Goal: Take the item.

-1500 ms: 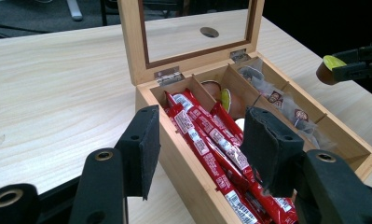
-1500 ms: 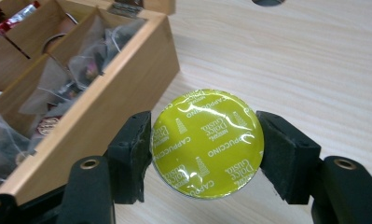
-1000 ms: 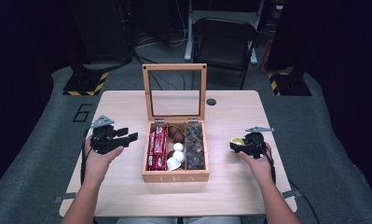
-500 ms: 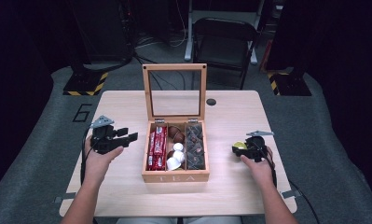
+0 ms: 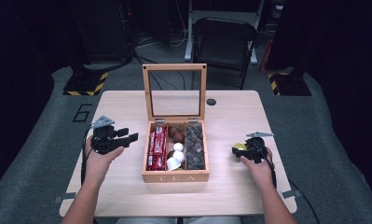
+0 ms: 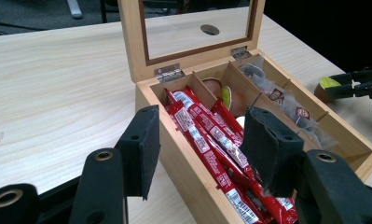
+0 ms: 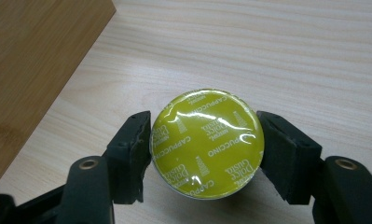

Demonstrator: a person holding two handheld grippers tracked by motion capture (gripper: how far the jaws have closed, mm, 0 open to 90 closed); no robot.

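Observation:
An open wooden tea box (image 5: 174, 176) stands mid-table with its glass lid (image 5: 174, 67) upright. It holds red sachets (image 5: 157, 147), brown and white capsules (image 5: 176, 156) and clear-wrapped tea bags (image 5: 195, 147). My left gripper (image 5: 127, 136) hovers open left of the box; in the left gripper view its jaws (image 6: 203, 116) straddle the box's wall (image 6: 188, 186) above the sachets (image 6: 207, 144), with nothing between them. Right of the box, my right gripper (image 5: 239, 148) is shut on a capsule with a yellow-green foil lid (image 7: 207, 142), low over the table. Both pads (image 7: 132, 149) press its sides.
The box's side wall (image 7: 30, 60) lies just left of the held capsule. A round hole (image 5: 211, 101) sits in the table top behind the box. A folding chair (image 5: 225, 42) stands beyond the far edge. Bare wood surrounds both hands.
My right gripper with the capsule has drifted slightly toward the near edge of the table. The left gripper has stayed put.

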